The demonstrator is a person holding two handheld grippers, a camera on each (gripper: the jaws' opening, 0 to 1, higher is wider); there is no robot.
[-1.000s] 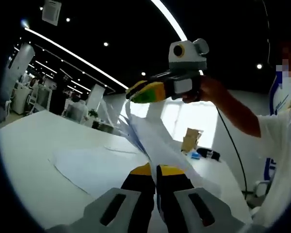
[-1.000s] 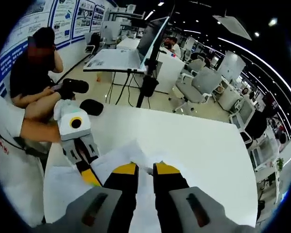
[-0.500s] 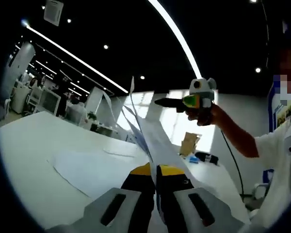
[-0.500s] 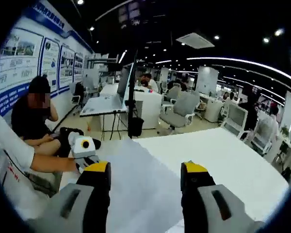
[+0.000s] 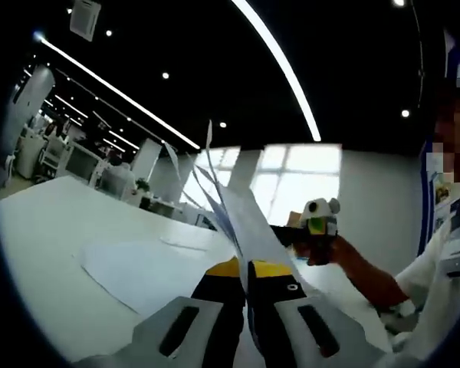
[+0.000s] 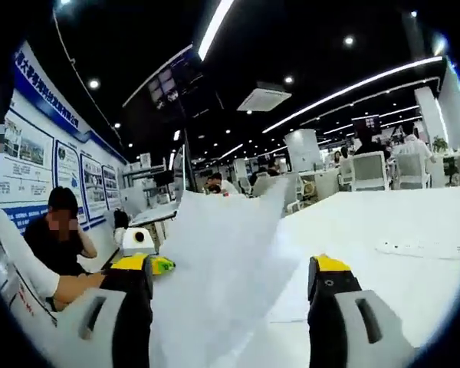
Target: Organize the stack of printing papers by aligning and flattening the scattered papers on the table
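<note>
— Papers (image 5: 230, 211) first: where is the stack?

— Pinched in the left gripper (image 5: 244, 268). In the left gripper view its yellow-tipped jaws are closed tight on the lower edge of the sheets, which rise edge-on from between them and fan out a little at the top, well above the white bench (image 5: 38, 253).

— Anything lying flat?

— Yes, one loose sheet (image 5: 142, 268) rests on the bench just left of the jaws, and a smaller piece lies farther back, too blurred to make out.

— And the right gripper?

— In its own view the right gripper (image 6: 234, 276) has its jaws spread wide, nothing between them in contact that I can see. The raised papers stand between and in front of the two jaws, a broad pale sheet face-on. In the left gripper view it shows at the right, low beside the stack, held by the person's hand (image 5: 330, 249); it is apart from the sheets there.

— Does the left gripper show in the right gripper view?

— Its yellow and green tip peeks out at the left edge of the paper, by the left jaw.

— Surroundings?

— An open office with ceiling light strips, chairs and desks. A seated person (image 6: 57, 238) is at the left in the right gripper view, beneath wall posters (image 6: 31, 153). Another loose sheet (image 6: 422, 249) lies on the bench to the right.
</note>
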